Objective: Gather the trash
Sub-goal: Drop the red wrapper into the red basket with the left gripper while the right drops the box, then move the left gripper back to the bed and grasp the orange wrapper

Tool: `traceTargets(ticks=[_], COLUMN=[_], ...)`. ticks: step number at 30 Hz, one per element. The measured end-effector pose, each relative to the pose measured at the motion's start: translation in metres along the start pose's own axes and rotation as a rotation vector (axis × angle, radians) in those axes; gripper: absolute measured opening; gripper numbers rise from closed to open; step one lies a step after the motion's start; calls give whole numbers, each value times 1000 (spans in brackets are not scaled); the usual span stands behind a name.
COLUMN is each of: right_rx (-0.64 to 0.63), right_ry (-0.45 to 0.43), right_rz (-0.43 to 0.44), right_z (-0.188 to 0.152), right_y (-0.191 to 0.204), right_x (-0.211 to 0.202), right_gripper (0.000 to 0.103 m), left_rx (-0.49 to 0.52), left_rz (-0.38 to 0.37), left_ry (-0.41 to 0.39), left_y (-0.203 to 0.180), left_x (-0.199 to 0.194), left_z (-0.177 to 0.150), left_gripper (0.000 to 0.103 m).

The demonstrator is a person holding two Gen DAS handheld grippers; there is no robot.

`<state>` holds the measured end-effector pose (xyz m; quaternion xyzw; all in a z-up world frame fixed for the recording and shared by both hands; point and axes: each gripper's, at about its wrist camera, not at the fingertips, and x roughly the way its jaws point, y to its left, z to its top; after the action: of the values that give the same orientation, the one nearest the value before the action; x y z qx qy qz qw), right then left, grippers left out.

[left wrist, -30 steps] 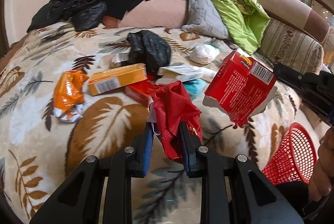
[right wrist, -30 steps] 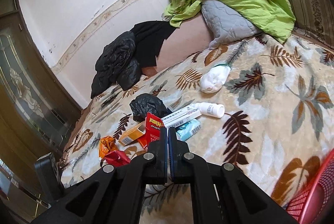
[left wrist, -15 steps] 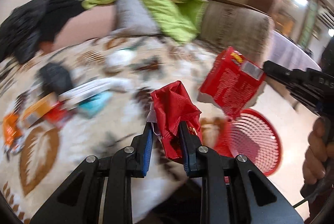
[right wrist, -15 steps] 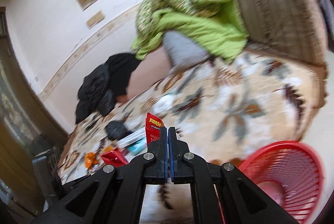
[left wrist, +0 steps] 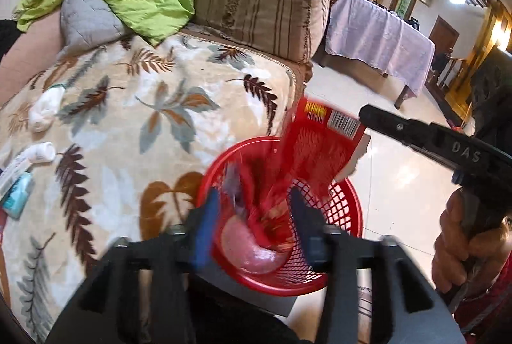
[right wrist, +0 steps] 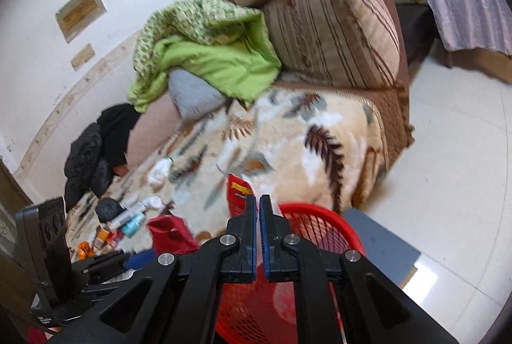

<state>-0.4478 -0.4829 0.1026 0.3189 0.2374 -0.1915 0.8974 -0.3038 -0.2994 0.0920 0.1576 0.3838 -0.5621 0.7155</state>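
- The left tongs [left wrist: 252,200] stand fairly wide over the basket [left wrist: 355,200]. Their jaws have just been opening, and the wrapper [left wrist: 249,180] is a red blur between them with neither pad pressing it. I judge it is dropping in.
- The right tongs [right wrist: 258,200] are pinched almost shut on the box [left wrist: 323,145]. They grip thin card by one edge, close to the barcode corner.
- The box hangs above the basket's far rim, toward the sofa's [left wrist: 134,107] front edge, and is not yet inside. The basket itself sits on a grey slab [right wrist: 380,241] on the floor, just off the sofa's front corner.
- To do this step well, I would keep the left tongs apart and hold them over the mouth until the wrapper clears the pads (crinkly film likes to cling).
- I would then bring the box's low end inside the rim before letting go. It is light and flat, so if it is released high it could sail or catch the mesh edge.
- Opening the right tongs cleanly and fully should help, since a half-opening may leave the card hooked on a pad.
- The box's long axis slopes from the gripped upper corner down toward the basket, roughly diagonal in the left view. Its broad printed face is turned to the left camera.
- The low end, pale and ragged-looking, points at the basket's mouth. I read that as a good heading for an end-first drop.
- More litter lies near the sofa's other end, including a bottle [left wrist: 40,151] and a white wad [left wrist: 44,110].
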Motion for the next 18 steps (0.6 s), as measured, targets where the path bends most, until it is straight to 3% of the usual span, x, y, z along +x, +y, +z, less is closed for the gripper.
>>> traceTargets(ticks=[6, 9, 15, 18], right_rx=[13, 15, -24, -64], right_ry=[6, 1, 38, 81], right_rz=[8, 24, 75, 106], right_z=[1, 3, -1, -8], right_y=[0, 7, 36, 58], right_x=[4, 6, 18, 33], right_gripper=[6, 19, 33, 34], left_rx=[-28, -47, -94, -131], left_rz=[8, 37, 122, 179], left_ry=[-26, -54, -111, -135], left_y=[8, 17, 49, 73], left_x=[-14, -31, -66, -86], left_z=[-2, -5, -19, -30], left_gripper=[60, 62, 63, 63])
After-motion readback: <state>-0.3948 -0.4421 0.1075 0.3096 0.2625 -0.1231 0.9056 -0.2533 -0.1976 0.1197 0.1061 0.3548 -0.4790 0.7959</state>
